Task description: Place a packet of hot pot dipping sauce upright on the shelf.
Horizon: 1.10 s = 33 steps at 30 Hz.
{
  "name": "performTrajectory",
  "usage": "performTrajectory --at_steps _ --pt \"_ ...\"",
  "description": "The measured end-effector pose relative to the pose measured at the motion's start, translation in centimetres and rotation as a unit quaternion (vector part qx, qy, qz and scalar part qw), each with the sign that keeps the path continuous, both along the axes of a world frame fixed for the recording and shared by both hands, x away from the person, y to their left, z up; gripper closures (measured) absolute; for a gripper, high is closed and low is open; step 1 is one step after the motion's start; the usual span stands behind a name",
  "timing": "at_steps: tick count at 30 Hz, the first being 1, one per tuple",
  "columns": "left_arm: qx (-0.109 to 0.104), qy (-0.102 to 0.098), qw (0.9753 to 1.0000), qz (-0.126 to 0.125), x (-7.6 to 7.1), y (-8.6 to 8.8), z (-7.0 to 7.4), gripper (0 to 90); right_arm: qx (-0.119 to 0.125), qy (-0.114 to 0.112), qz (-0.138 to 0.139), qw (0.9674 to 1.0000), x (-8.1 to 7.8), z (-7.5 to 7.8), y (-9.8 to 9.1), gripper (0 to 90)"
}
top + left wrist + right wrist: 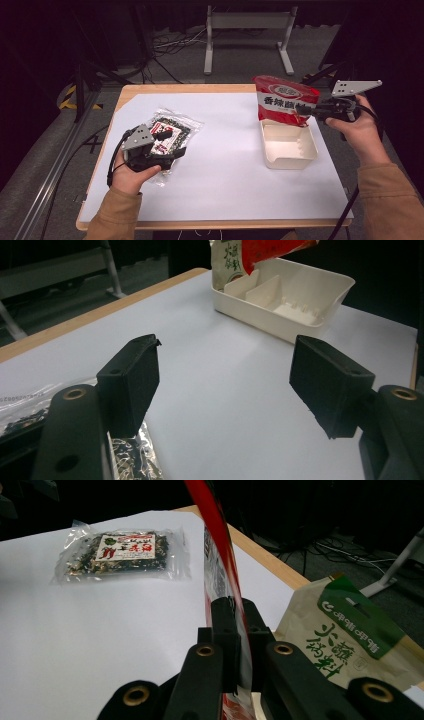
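White paper covers the wooden table, smooth and matte, with bare wood at the edges. Nearest on the left, the left gripper rests low over one clear, crinkly plastic packet of dark dried bits with a red-and-white label; its two blocky black jaws stand apart with nothing pressed between them, the packet lying under the left jaw. Farther right sits one cream plastic tray, rectangular with rounded corners and low inner dividers. Above its far end the right gripper has its jaws clamped together on the edge of one glossy red snack bag, which hangs upright over the tray. Beside that bag, in the right gripper view, lies one tan paper pouch with a green printed top.
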<state>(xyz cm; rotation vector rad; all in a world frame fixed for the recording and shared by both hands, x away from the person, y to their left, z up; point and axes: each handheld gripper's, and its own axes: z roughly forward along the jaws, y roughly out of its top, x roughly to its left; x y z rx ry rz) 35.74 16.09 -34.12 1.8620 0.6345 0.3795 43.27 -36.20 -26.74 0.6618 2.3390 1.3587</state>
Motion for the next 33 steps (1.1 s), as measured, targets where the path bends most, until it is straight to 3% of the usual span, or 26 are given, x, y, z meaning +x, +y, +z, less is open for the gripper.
performTrajectory --at_steps 14,15,26,33 --pt "0.005 0.015 0.9998 0.013 0.5 0.7 -0.6 27.0 0.004 0.005 -0.016 0.9998 1.6 -0.8 -1.8 87.9" --pt "0.006 0.024 0.9996 0.012 0.5 0.7 -0.7 27.0 0.004 0.006 -0.017 0.9998 1.7 -0.9 -1.8 87.9" --pt "0.02 0.03 0.9992 0.015 0.5 1.2 -1.1 27.2 0.017 0.018 -0.016 0.9996 3.7 -2.9 -3.0 87.9" --pt "0.025 0.031 0.999 0.02 0.4 1.5 -1.3 27.4 0.024 0.039 -0.017 0.9988 4.9 -4.4 -3.4 87.9"
